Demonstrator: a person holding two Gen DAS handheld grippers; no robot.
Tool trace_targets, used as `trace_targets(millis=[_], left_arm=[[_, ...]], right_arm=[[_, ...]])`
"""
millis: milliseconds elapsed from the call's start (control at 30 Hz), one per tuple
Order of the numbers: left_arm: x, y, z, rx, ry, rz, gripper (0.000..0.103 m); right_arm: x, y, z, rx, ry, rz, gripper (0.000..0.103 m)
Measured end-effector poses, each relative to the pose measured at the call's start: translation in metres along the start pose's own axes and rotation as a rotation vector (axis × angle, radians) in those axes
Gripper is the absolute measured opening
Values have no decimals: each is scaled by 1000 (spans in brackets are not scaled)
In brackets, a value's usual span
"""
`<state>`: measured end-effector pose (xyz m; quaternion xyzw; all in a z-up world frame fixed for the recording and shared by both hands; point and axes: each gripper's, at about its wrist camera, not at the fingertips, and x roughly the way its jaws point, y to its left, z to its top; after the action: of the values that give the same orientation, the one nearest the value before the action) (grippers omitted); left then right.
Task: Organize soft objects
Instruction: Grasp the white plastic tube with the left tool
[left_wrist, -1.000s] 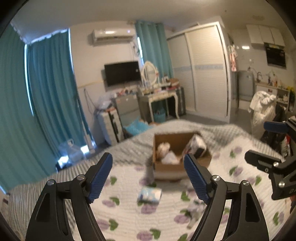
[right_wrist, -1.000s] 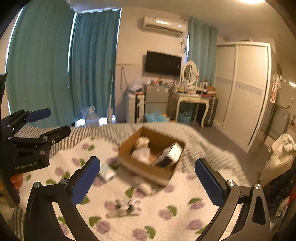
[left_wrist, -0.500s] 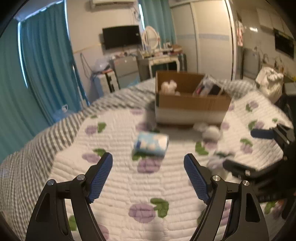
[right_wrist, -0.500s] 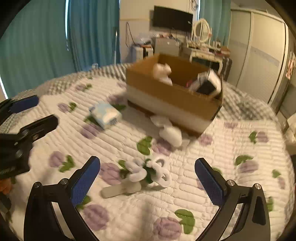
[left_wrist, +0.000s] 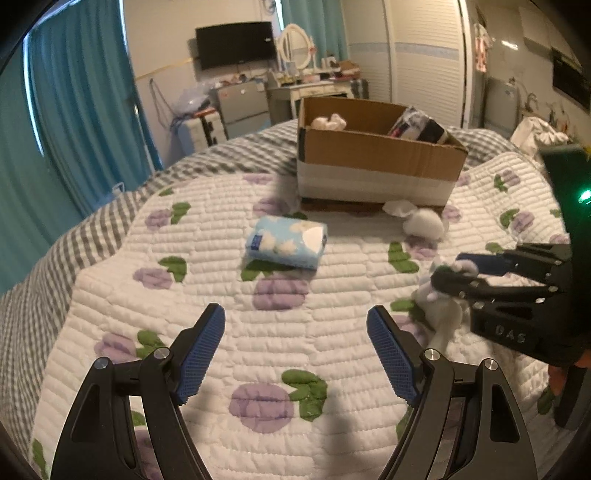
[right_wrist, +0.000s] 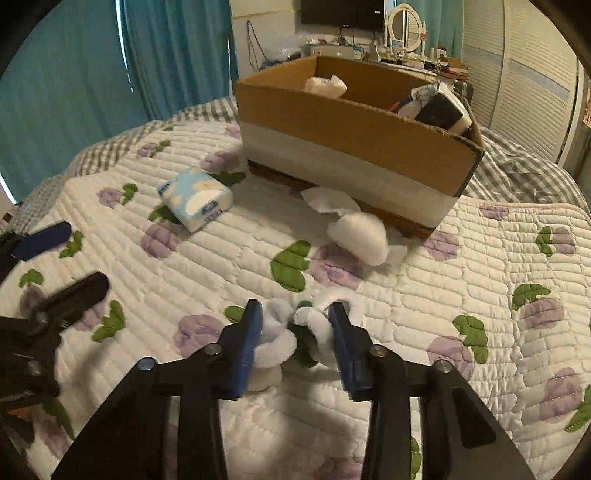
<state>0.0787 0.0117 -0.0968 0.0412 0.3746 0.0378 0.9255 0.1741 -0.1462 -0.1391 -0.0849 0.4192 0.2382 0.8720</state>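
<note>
A floral quilt (right_wrist: 443, 258) carries a cardboard box (right_wrist: 354, 140). Before it lie a blue tissue pack (left_wrist: 286, 242) and a white plush ball (right_wrist: 358, 232). The left gripper (left_wrist: 295, 350) hovers spread wide over bare quilt. The right gripper (right_wrist: 295, 338) has narrowed around a white-and-green fuzzy toy (right_wrist: 280, 332), which sits between its jaws touching both pads.
</note>
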Motion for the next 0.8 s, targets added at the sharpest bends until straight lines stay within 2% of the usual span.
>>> trace_targets(millis=[67, 167, 400, 600, 700, 733, 767, 800], left_arm=[[-3, -2, 1, -13, 6, -10, 80], [-9, -12, 6, -20, 8, -46, 80], [-11, -63, 11, 33, 47, -120, 80], [21, -103, 3, 59, 155, -154, 78], [36, -111, 3, 55, 174, -166, 77], [40, -112, 3, 52, 175, -172, 73], [44, -113, 4, 49, 178, -182, 56], [49, -114, 4, 50, 188, -191, 48]], right_arm=[[-9, 0, -1, -5, -24, -3, 22], [-26, -10, -2, 27, -57, 12, 18], [-60, -38, -2, 92, -128, 24, 17], [-67, -55, -8, 130, -141, 20, 17], [-64, -59, -14, 153, -139, -4, 17], [-62, -60, -15, 154, -134, -6, 17], [-60, -59, -16, 153, -128, -9, 17], [-58, -59, -16, 151, -121, -11, 17]])
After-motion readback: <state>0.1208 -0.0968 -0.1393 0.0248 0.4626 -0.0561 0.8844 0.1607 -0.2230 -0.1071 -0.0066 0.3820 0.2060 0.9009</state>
